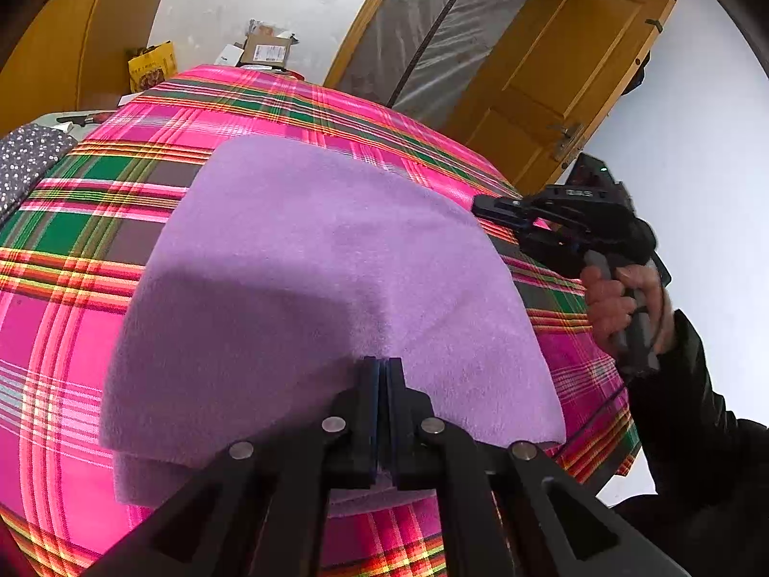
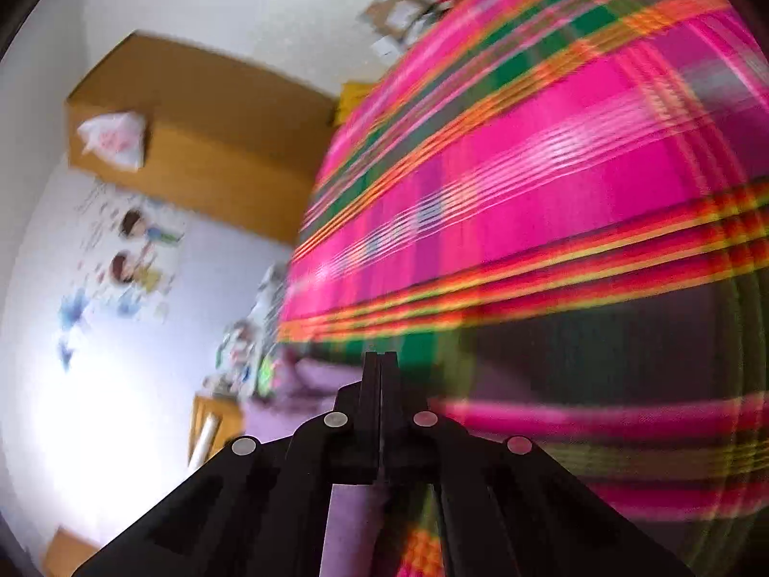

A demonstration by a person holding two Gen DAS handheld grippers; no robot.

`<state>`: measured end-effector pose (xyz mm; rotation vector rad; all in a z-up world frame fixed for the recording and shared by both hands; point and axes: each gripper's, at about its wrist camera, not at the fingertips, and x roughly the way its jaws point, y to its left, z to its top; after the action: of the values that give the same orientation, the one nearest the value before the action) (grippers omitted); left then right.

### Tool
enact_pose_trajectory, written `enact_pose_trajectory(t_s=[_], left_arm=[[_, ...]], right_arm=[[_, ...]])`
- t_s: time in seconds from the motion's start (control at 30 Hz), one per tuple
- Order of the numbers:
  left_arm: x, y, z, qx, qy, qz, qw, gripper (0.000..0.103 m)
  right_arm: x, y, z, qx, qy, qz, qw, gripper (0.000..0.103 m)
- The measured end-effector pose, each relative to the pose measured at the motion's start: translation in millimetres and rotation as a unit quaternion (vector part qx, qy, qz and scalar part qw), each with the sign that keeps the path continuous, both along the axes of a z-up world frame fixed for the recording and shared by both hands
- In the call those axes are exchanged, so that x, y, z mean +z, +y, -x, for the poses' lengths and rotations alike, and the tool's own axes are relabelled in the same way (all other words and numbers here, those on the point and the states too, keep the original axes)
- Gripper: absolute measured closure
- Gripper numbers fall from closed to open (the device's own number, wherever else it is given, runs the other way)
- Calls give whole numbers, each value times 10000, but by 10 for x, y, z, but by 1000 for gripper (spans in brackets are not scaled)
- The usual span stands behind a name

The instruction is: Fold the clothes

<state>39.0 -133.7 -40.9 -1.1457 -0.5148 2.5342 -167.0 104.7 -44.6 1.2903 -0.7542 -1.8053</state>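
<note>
Through the left wrist camera I see a bed covered in one pink, green and orange plaid sheet (image 1: 144,317), and on it a single lilac fleece garment (image 1: 317,279), folded so a second layer shows under its near edge. My left gripper (image 1: 383,370) has its jaws pinched together on that near edge, with lilac fabric showing in the slit between them. At the right rim of the garment sits my right gripper (image 1: 485,206), tips at the cloth's edge, carried by one bare hand (image 1: 620,307) out of a dark sleeve (image 1: 692,384). Behind the bed I count one open wooden door (image 1: 567,81), one plastic-sheeted doorway (image 1: 432,38), two cardboard boxes (image 1: 266,50) and a yellow bag (image 1: 151,67) against a white wall.

The right wrist view is heavily blurred. The right gripper (image 2: 381,365) is closed narrow, and a strip of the lilac garment (image 2: 355,505) lies under its jaws, apparently nipped. The plaid sheet (image 2: 552,168) fills the right side. To the left I see a white wall with cartoon stickers (image 2: 130,250), one wooden cabinet (image 2: 206,144) and one white plastic bag (image 2: 113,139).
</note>
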Motion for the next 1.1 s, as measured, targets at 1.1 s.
enact_pose_trajectory(t_s=[1.1], left_arm=[[75,-540,-91,770,42,278,9966,99]], right_arm=[[355,-356,-1283,1173,2201,-977,9635,77]])
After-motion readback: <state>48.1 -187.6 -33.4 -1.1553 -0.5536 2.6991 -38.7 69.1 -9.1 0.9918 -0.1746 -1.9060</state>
